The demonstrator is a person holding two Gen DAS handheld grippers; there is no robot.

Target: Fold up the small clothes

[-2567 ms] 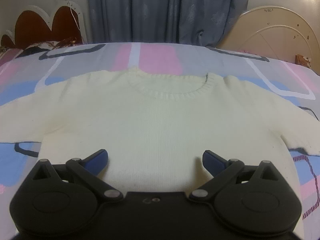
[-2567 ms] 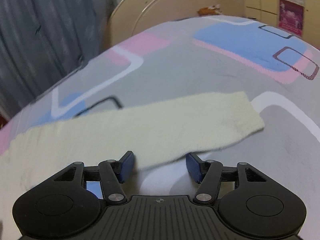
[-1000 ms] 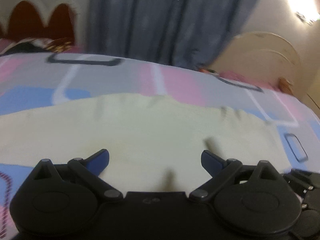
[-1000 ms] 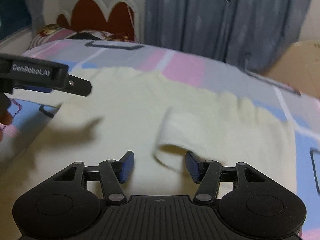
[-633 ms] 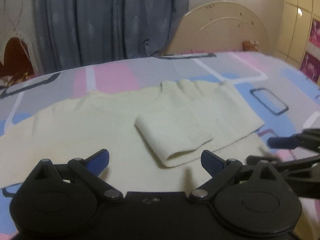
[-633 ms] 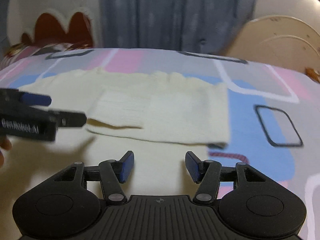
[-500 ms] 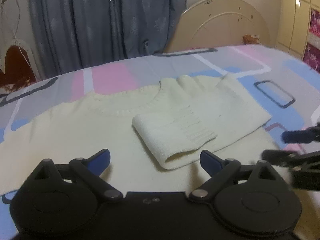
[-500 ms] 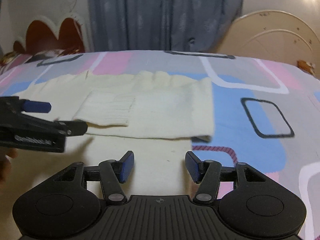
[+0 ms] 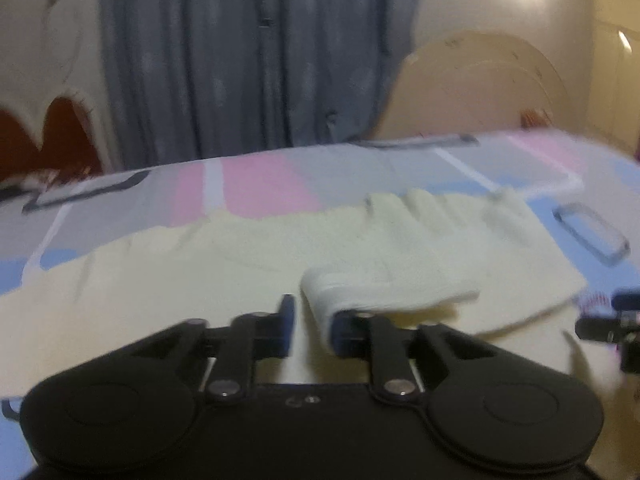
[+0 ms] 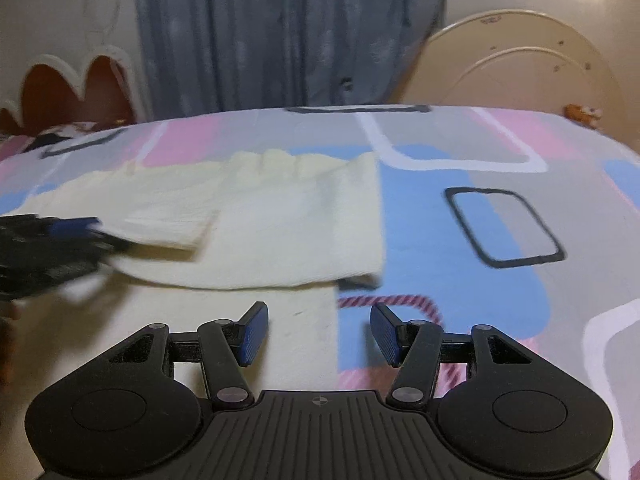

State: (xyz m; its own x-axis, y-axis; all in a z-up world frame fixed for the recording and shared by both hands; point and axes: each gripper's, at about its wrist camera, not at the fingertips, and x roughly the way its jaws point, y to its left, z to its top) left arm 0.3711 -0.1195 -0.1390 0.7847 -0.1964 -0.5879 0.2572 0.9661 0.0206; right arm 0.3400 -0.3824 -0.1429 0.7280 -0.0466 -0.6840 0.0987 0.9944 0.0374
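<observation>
Your left hand-held gripper [image 9: 310,330], wide a second ago, has snapped nearly shut at the cuff [image 9: 320,292] of the sleeve folded across the cream sweater [image 9: 160,280] on the bed [image 10: 500,148]; whether it pinches knit is unclear. That suggests straightening this fold before the next. The right hand-held gripper [image 10: 318,332] hovers half-open and empty over the soft, ribbed sweater's side edge.

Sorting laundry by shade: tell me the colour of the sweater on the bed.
The sweater is pale cream; the right wrist view shows it best.

A cream sweater [image 10: 256,216] lies on the patterned bed [image 10: 500,280], one sleeve folded across its body. The right gripper [image 10: 318,334] hovers over the sweater's side edge, jaws apart and empty. The left gripper [image 10: 48,248] blurs at the sleeve cuff.
</observation>
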